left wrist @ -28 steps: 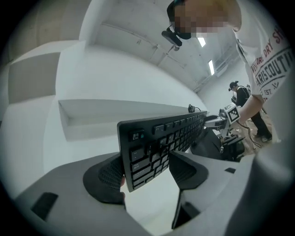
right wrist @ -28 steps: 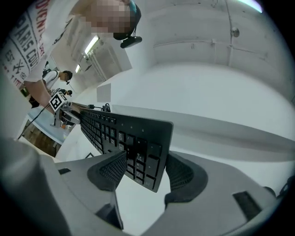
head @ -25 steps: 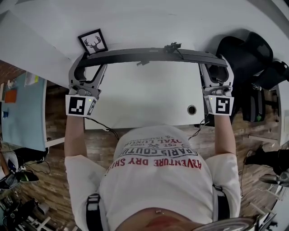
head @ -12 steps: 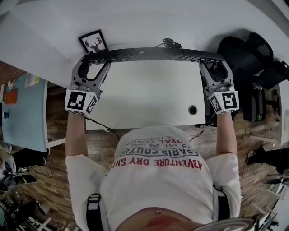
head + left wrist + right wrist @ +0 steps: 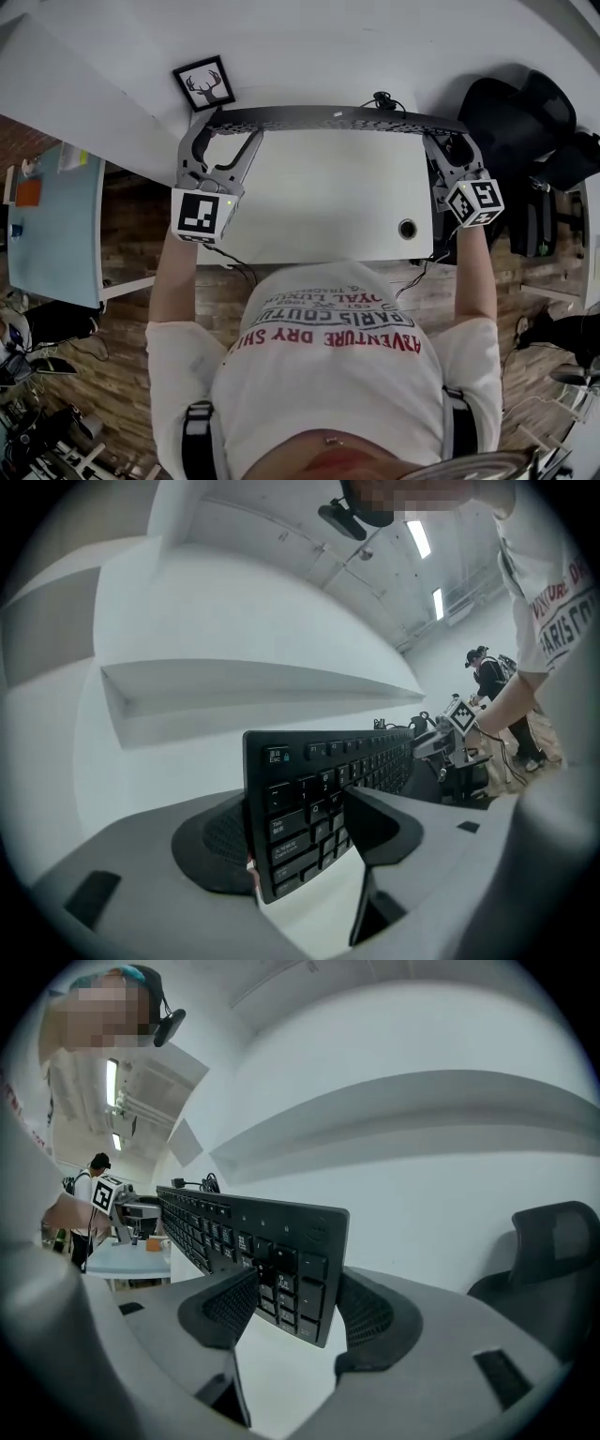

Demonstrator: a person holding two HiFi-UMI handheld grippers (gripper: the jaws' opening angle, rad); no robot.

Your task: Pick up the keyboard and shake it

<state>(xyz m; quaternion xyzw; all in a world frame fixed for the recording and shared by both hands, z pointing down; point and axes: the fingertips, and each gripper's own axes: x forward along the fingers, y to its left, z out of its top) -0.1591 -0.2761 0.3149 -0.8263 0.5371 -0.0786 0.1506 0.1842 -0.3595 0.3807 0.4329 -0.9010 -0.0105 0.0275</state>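
A long black keyboard (image 5: 328, 118) hangs in the air above the white desk (image 5: 328, 206), held at both ends and tipped up on its edge. My left gripper (image 5: 217, 131) is shut on its left end, where the Esc key corner of the keyboard (image 5: 300, 808) sits between the two pads. My right gripper (image 5: 448, 142) is shut on its right end; the keypad end of the keyboard (image 5: 281, 1265) is clamped between the pads. A cable (image 5: 382, 99) trails from the keyboard's far edge.
A small framed deer picture (image 5: 205, 83) stands at the desk's far left. The desk has a cable hole (image 5: 407, 228) near its front right. A black office chair (image 5: 525, 112) stands to the right, a light blue table (image 5: 47, 216) to the left.
Both grippers have carried the keyboard farther from me and to the right. The keyboard has stayed in the air, clamped at both ends.
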